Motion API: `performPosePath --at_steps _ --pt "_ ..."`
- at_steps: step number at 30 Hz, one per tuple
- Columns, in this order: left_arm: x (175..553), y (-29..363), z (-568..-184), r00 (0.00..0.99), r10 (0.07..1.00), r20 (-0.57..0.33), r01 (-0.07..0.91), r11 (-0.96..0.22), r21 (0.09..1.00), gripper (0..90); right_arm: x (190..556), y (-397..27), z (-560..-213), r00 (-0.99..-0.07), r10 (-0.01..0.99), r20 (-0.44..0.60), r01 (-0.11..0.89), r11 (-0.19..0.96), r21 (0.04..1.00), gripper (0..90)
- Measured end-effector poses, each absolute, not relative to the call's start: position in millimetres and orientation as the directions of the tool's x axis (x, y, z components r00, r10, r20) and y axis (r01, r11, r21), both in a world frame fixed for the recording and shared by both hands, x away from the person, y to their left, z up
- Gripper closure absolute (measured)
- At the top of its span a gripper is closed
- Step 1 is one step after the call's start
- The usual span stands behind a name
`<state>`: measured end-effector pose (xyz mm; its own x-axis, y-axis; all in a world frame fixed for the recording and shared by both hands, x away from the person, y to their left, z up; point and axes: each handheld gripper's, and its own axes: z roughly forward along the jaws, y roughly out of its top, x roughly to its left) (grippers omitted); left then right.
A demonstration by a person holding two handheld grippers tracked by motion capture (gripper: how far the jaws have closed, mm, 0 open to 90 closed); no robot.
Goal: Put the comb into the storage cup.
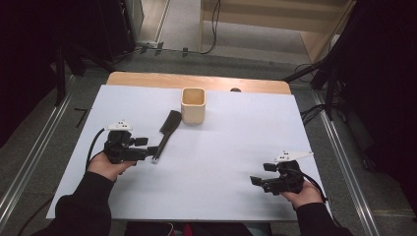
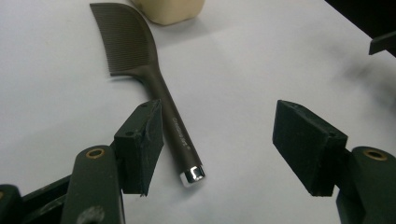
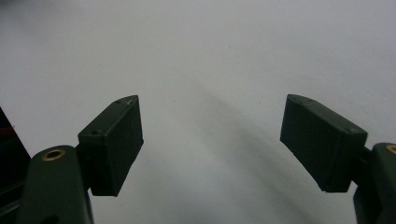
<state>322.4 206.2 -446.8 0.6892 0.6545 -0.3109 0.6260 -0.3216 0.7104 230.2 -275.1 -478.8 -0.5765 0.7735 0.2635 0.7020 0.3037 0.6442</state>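
Observation:
A dark comb point(image 1: 166, 132) lies flat on the white sheet, teeth end toward a cream square cup point(image 1: 193, 105) standing just behind it. My left gripper point(image 1: 147, 146) sits at the comb's handle end, jaws open. In the left gripper view the comb point(image 2: 173, 116) runs up to the cup point(image 2: 170, 10); its silver-capped handle lies on the sheet between the jaws of my left gripper point(image 2: 218, 109), close beside the left pad point(image 2: 142, 144), with a wide gap to the other pad. My right gripper point(image 1: 260, 174) rests near the front right, open point(image 3: 212, 121) over bare sheet, nothing between its pads.
The white sheet point(image 1: 221, 147) covers the table; a strip of wooden tabletop point(image 1: 147, 78) shows along the far edge. Black stands and cables ring the table on the floor. The person's dark sleeves come in at the front edge.

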Motion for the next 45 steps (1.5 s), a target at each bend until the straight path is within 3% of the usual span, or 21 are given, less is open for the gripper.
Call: performPosePath --at_steps 28,45 --pt "274.4 213.8 -450.7 0.695 0.659 -0.287 0.615 -0.340 0.711 34.0 245.2 -261.3 -477.6 -0.615 0.744 0.259 0.682 0.337 0.649 19.4" --pt "270.9 214.4 -453.1 0.697 0.657 -0.289 0.622 -0.352 0.699 32.3 248.1 -258.0 -478.0 -0.628 0.735 0.256 0.676 0.351 0.648 19.4"
